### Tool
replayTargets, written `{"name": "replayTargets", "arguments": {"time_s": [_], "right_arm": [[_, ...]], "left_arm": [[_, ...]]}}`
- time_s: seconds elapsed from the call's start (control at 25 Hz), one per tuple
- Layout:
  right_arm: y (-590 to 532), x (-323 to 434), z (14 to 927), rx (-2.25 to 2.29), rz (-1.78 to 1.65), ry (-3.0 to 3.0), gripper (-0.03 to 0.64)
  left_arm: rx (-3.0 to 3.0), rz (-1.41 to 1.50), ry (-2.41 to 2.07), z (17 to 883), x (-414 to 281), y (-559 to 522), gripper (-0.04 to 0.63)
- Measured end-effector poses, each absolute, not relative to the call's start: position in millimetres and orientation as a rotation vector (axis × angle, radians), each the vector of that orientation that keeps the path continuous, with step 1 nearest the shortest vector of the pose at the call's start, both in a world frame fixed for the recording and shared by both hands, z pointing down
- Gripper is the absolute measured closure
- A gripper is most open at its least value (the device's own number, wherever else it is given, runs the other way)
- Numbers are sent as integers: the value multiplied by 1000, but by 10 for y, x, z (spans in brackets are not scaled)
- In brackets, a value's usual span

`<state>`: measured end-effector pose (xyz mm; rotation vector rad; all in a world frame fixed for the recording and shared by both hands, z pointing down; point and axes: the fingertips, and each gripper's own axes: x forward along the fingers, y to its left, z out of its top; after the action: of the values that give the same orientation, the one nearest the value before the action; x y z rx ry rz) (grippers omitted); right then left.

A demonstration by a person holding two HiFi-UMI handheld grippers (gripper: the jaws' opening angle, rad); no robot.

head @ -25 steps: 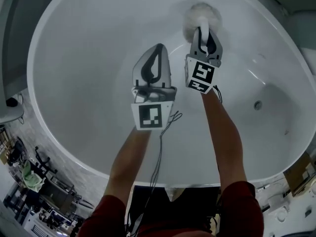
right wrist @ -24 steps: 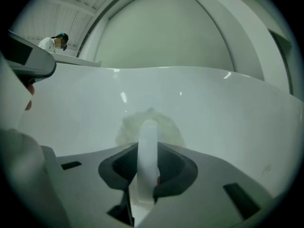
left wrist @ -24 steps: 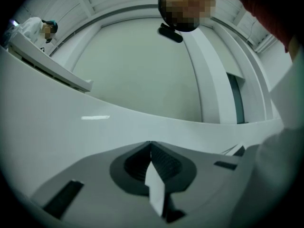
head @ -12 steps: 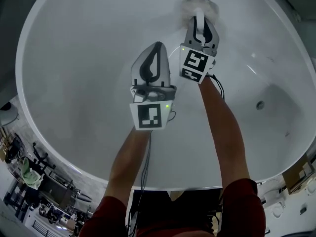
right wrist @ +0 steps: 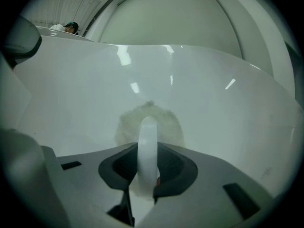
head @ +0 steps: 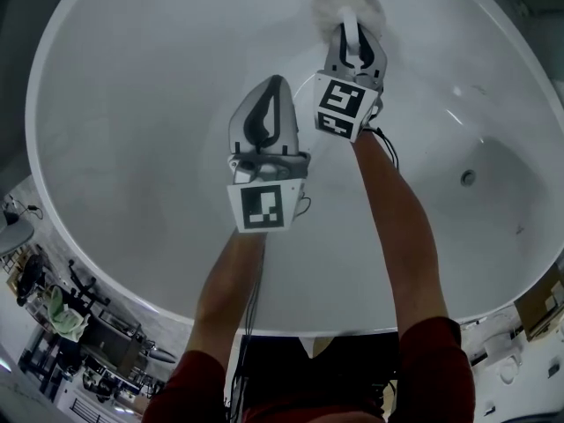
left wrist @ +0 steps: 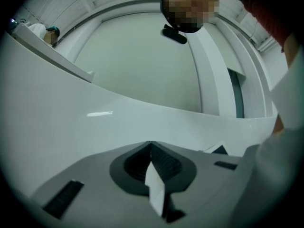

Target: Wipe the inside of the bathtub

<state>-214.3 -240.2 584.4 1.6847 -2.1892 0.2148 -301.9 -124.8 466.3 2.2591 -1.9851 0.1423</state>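
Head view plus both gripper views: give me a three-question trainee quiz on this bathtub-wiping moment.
1. True or false: the left gripper holds a cloth.
2. The right gripper is shut on: A) a sponge; B) the white handle of a fluffy scrubber; C) a spray bottle.
3. In the head view, on which of the person's sides does the drain of the bathtub lie?
Key: 1 false, its jaws are together with nothing between them. 2 B. 3 right.
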Motion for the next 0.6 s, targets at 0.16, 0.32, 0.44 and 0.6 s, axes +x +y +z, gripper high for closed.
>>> {"name": "replayTargets", "arguments": {"time_s": [0.16,0.32,0.44,0.6], "right_arm": [[-2342,-1673,5830,1731,195,-2140,522],[-2246,-1110,5781,1774,144,-2063,522],[-2184,-654,5858,1791,139,-2029,522],[-2049,-59,5902,1808,127,-1999,522]], "left_arm": [[2281,140,-1970,4641,-2707,-1204,580],[2331,137,-1913,4573,-2266,-1173,580],[2370,147,-1864,4601,-1833,-1172,580],[2415,153,-1819,4602,-1263,-1124,580]]}}
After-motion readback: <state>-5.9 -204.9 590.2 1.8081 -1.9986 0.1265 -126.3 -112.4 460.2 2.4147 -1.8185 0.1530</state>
